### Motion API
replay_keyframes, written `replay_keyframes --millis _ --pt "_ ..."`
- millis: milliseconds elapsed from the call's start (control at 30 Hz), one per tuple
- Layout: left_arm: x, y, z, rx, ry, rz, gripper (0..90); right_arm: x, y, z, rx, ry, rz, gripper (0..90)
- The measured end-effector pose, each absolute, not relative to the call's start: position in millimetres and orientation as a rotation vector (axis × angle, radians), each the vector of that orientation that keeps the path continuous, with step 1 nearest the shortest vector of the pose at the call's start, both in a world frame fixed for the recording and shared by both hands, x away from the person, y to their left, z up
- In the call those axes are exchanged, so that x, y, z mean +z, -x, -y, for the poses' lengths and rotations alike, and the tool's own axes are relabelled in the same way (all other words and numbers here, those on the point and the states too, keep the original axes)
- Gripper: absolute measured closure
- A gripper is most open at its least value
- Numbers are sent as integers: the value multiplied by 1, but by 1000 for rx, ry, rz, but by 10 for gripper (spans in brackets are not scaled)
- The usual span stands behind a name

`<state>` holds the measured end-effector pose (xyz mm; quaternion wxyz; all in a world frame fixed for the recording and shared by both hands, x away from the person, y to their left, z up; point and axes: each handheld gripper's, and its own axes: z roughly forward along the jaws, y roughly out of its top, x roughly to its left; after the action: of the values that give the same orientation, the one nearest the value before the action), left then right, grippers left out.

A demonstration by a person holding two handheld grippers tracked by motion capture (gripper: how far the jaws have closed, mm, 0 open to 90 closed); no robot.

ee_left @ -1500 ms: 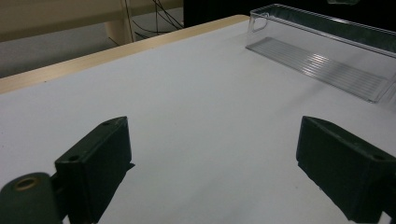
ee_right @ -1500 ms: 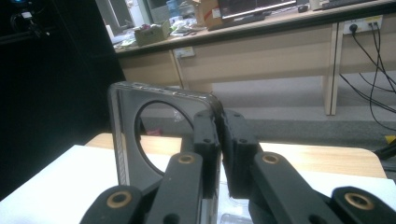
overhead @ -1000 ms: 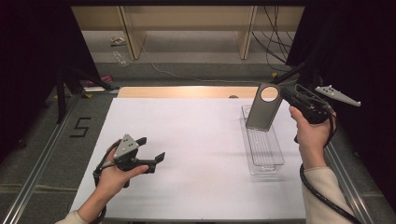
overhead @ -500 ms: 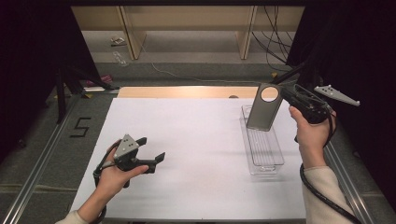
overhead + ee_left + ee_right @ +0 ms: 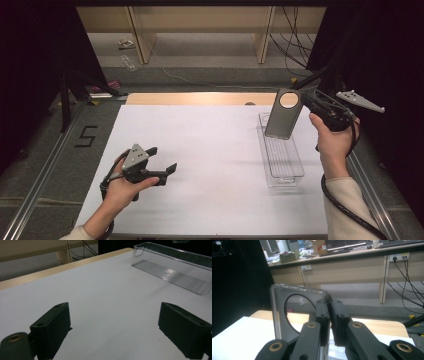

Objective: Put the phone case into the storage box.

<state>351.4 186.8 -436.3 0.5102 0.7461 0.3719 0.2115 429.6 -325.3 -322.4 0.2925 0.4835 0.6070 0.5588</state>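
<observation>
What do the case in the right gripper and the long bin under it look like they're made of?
Phone case: likely flexible plastic or rubbery plastic, smoky grey and half see-through with a glossy edge and a round cutout. Clear bin: hard transparent plastic, probably acrylic; the white table shows through its walls, and its floor is ribbed.

Nothing has shifted — both hands steady.

Materials and finishes on the surface

The surface (image 5: 210,150) is covered in matt white sheet, edged with pale wood. The tray (image 5: 282,160) is made of clear glossy ribbed plastic; the phone case (image 5: 283,120) looks smooth grey; matt black plastic fingers (image 5: 51,327) are seen.
</observation>
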Motion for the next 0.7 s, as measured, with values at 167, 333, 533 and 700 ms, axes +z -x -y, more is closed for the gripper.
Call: replay_keyframes --millis 167,333,533,700 --pt "-436 -351 -187 510 -1795 -895 103 -323 -431 326 1471 -1284 -1619 855" --pt "-436 -351 -187 509 -1795 -897 103 -324 -433 326 1457 -1278 -1619 855" --pt "-436 -351 -187 511 -1794 -897 103 -325 -435 326 1450 -1277 -1620 855" --pt "-436 -352 -188 512 -1793 -898 104 -325 -435 325 1441 -1270 -1622 855"
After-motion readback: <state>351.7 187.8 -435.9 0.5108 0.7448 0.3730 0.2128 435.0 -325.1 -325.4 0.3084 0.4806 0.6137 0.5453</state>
